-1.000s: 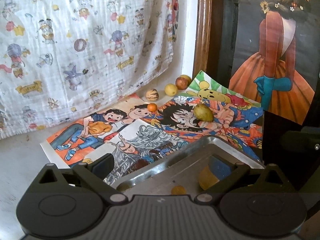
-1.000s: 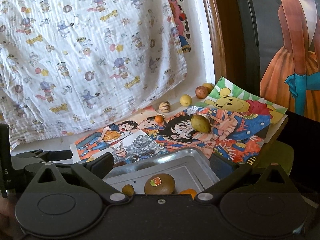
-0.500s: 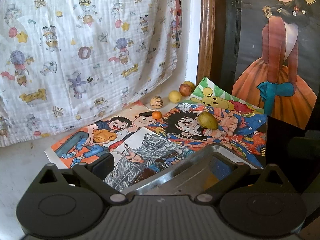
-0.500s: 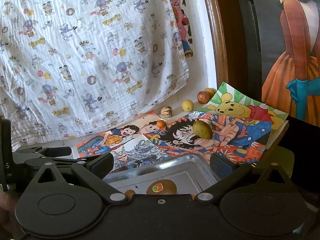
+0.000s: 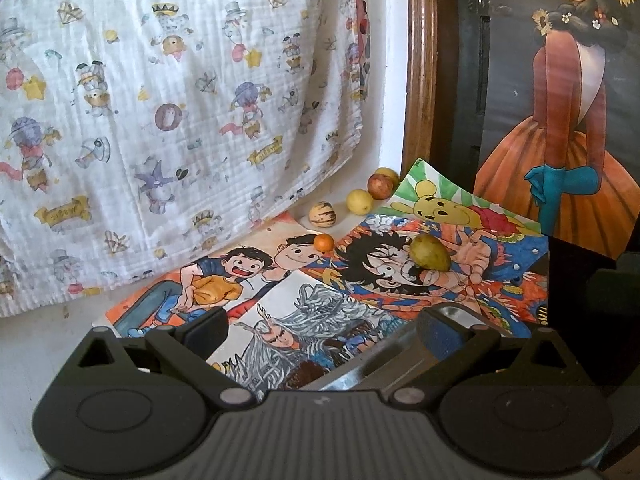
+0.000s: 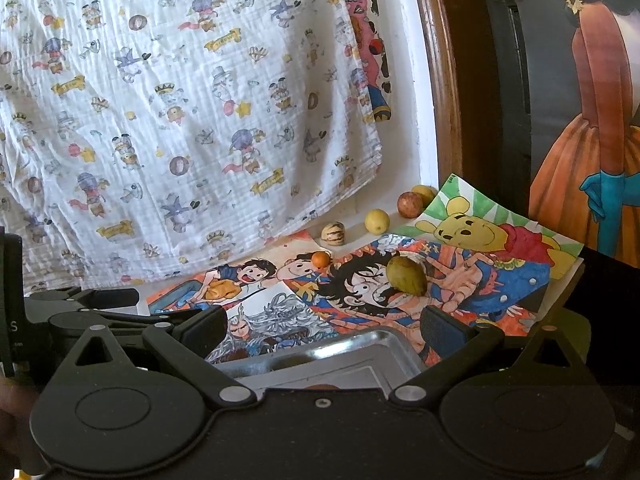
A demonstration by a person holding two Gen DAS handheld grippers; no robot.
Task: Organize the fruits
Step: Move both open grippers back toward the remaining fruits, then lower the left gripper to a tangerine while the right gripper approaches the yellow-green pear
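The bench (image 5: 36,344) carries cartoon posters (image 6: 500,280), and a metal tray (image 6: 360,344) sits at its near edge. Both the left gripper (image 5: 320,322) and the right gripper (image 6: 320,322) have their fingers spread wide and empty. The green mango (image 6: 406,276) lies mid-poster; the small orange (image 6: 320,259), striped fruit (image 6: 333,233), lemon (image 6: 377,221) and apple (image 6: 409,204) trail toward the far right corner. Best to take the nearest first: straddle the mango across its narrow width and close gently.

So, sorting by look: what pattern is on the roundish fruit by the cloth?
Cream with dark stripes, clearest in the right wrist view.
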